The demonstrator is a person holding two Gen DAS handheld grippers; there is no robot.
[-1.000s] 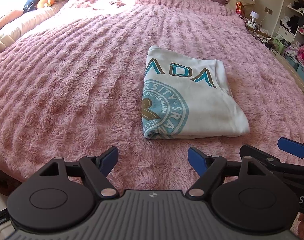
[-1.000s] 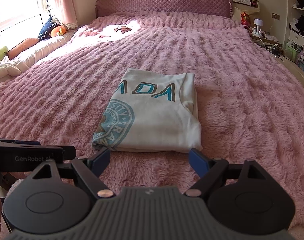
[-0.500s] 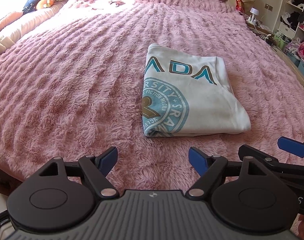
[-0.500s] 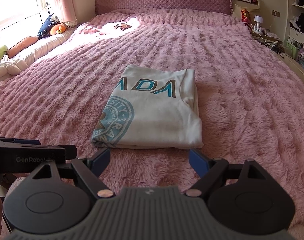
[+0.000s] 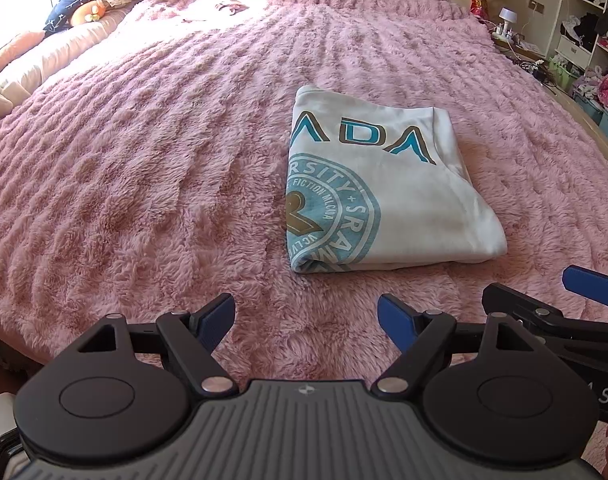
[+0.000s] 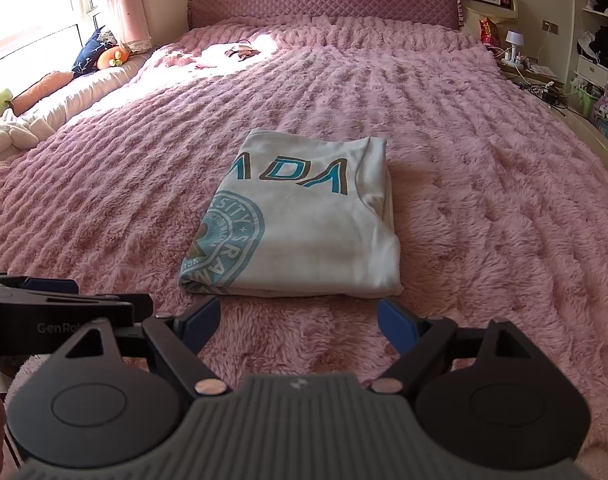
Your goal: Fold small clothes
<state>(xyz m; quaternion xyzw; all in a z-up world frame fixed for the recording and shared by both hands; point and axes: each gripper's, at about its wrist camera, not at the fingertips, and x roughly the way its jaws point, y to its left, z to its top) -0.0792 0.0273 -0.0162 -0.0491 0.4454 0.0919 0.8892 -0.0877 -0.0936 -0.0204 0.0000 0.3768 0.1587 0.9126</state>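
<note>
Here the folded shirt (image 6: 299,224) lies on the pink blanket (image 6: 484,184), at twelve o'clock from the right gripper (image 6: 297,322) and one o'clock from the left gripper (image 5: 306,314); both grippers stand wide and empty; the right one seems nearer.

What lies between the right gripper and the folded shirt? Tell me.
Only bare pink fuzzy blanket separates the open right gripper from the folded shirt, seen in the right wrist view.
</note>
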